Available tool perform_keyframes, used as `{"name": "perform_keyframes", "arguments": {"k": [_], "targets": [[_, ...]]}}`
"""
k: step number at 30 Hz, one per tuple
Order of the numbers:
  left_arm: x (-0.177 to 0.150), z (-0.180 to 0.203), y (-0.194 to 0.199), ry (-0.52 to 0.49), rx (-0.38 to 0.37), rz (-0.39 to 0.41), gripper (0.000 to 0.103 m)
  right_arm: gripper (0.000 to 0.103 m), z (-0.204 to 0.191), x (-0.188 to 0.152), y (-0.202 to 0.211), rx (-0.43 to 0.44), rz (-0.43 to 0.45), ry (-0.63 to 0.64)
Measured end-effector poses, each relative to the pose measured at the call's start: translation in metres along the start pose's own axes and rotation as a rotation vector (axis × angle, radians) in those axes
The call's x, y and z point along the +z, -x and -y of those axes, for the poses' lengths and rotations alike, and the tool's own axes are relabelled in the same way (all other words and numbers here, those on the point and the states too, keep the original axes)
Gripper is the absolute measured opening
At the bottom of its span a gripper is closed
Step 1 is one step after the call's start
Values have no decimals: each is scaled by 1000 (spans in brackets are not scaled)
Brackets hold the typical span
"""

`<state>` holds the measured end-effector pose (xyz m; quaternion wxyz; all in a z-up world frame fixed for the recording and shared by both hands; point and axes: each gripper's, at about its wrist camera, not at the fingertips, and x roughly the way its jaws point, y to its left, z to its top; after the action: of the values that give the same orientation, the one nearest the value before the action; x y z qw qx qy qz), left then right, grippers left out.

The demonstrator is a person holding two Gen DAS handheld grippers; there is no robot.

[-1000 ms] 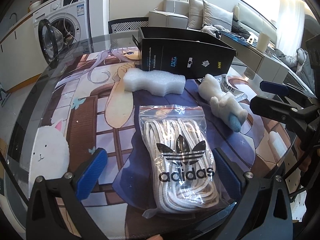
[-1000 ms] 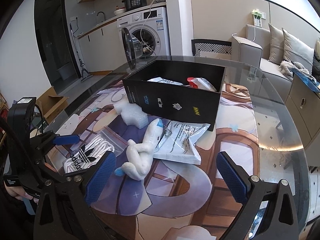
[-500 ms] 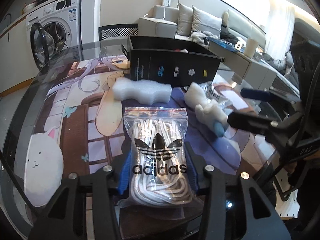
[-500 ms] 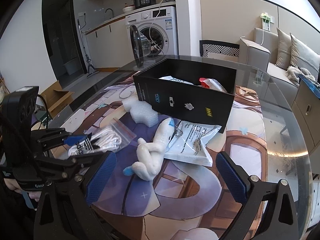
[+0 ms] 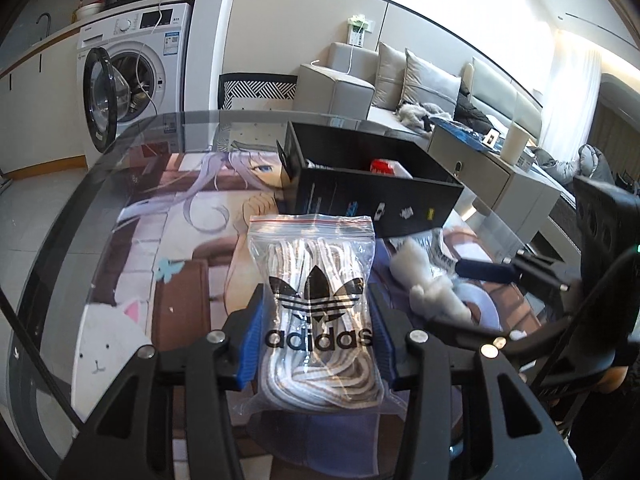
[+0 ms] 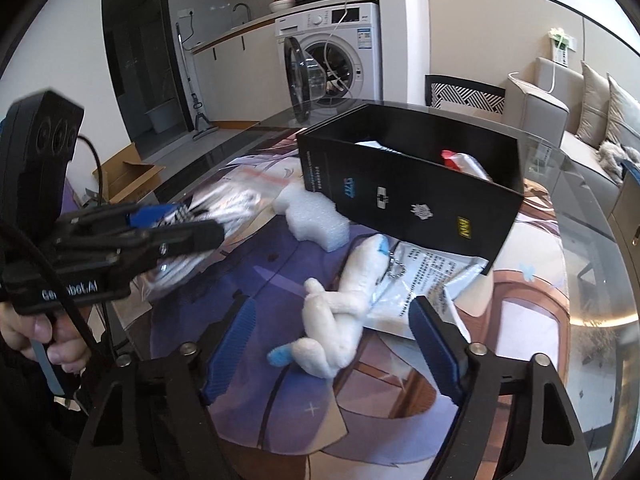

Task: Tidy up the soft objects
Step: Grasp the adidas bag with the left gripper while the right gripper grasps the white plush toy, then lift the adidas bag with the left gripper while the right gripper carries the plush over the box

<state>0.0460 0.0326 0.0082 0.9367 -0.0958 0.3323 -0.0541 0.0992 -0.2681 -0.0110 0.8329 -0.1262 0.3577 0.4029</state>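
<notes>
A glass desk [image 5: 120,168] with an anime mat stands near a washing machine [image 6: 340,48]; the left gripper [image 5: 316,336] has its jaws clamped on a zip bag of laces [image 5: 316,304], raised off the mat; only the right view shows the right gripper [image 6: 332,344], jaws closing around, not touching, the white plush toy [image 6: 340,308], and foam [image 6: 316,216] beside the black box [image 6: 404,196].
</notes>
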Motion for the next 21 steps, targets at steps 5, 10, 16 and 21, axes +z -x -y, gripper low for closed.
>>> {"name": "perform_keyframes", "arguments": {"k": [5, 10, 16, 21], "targets": [[10, -2, -2, 8, -9, 21, 46, 64, 1, 0, -10, 16, -20, -2], [18, -1, -3, 7, -12, 34, 46, 56, 3, 0, -14, 19, -23, -7], [24, 3, -7, -5, -17, 44, 46, 38, 4, -6, -14, 19, -14, -13], [31, 5, -10, -8, -19, 51, 46, 31, 3, -9, -10, 18, -2, -14]]}}
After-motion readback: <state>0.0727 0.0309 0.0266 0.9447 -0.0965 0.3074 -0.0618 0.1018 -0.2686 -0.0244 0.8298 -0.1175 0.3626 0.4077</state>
